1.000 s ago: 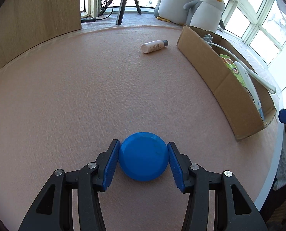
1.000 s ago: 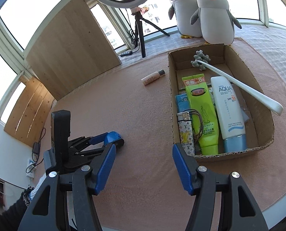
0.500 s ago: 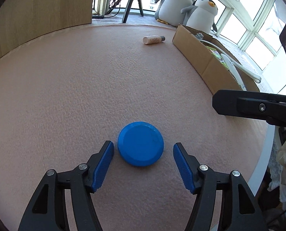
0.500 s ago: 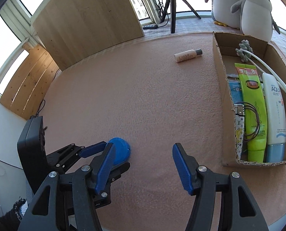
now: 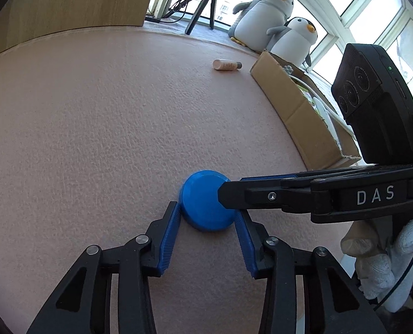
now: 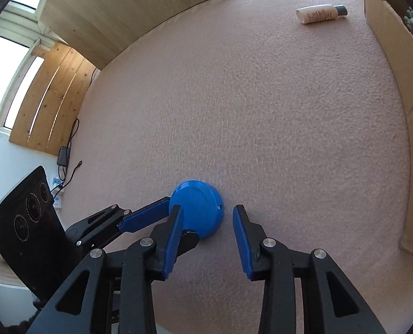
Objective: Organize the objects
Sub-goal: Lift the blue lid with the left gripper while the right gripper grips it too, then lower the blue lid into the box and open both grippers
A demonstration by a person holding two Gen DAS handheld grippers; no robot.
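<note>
A flat round blue disc (image 5: 203, 199) lies on the pink felt table (image 5: 95, 111). My left gripper (image 5: 206, 212) has its blue fingertips pressed against the disc's near sides. My right gripper (image 6: 208, 217) comes in from the right, held by a gloved hand (image 5: 373, 253). It is open, with the blue disc (image 6: 196, 207) just ahead of its tips; its left finger overlaps the disc and its right finger stands clear. A left-gripper finger (image 6: 145, 217) touches the disc's left edge in the right wrist view.
A small cream bottle (image 5: 226, 64) lies far back on the felt. A cardboard box (image 5: 298, 117) with items runs along the right side. Two plush penguins (image 5: 265, 14) and a tripod (image 5: 203, 2) stand behind. A wooden board (image 6: 123, 8) leans at the back left.
The left gripper let go of the disc and backed off, then narrowed again onto its near edge. The right gripper swung down from the box to the disc and its jaws narrowed.
</note>
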